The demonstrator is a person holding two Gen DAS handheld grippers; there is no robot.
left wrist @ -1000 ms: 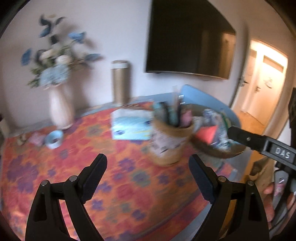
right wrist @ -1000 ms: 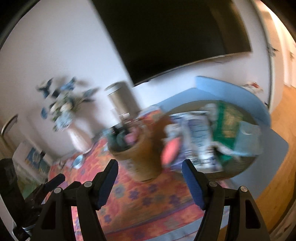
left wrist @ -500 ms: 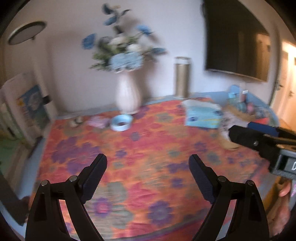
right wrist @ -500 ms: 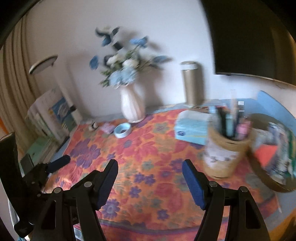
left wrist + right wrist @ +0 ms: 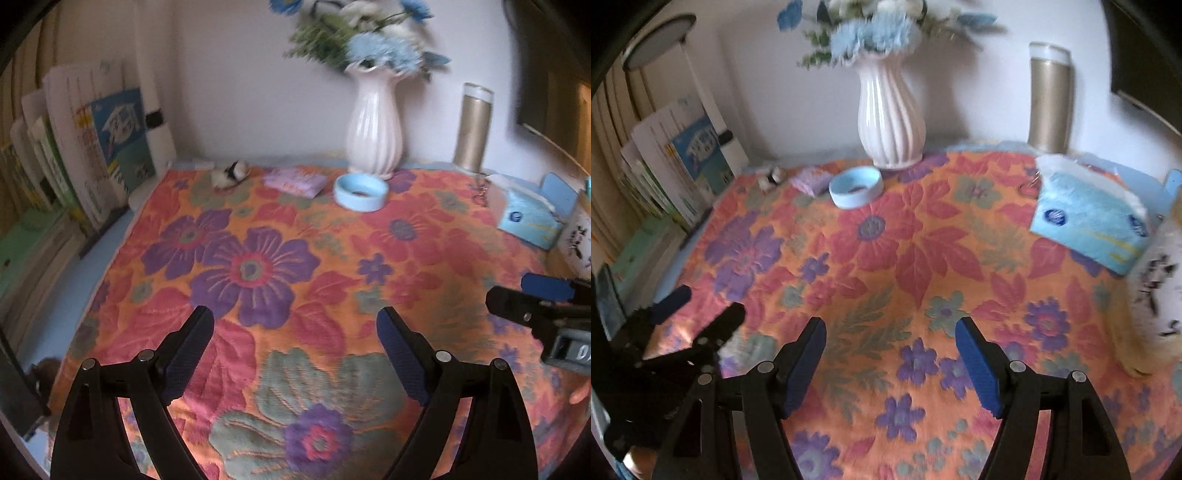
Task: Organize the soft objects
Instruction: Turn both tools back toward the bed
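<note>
The left claw points steeply downward with its jaws spread wide and nothing between the blue pads. The right claw also tilts down, its jaws parted somewhat less and likewise empty. From the left wrist view the right claw juts in at the right edge; from the right wrist view the left claw shows at lower left. A fingertip shows beneath the right claw's body.

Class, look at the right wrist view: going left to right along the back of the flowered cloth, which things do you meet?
Small black-and-white toy → folded purple cloth → blue bowl → white vase → gold tumbler → blue tissue pack.
</note>
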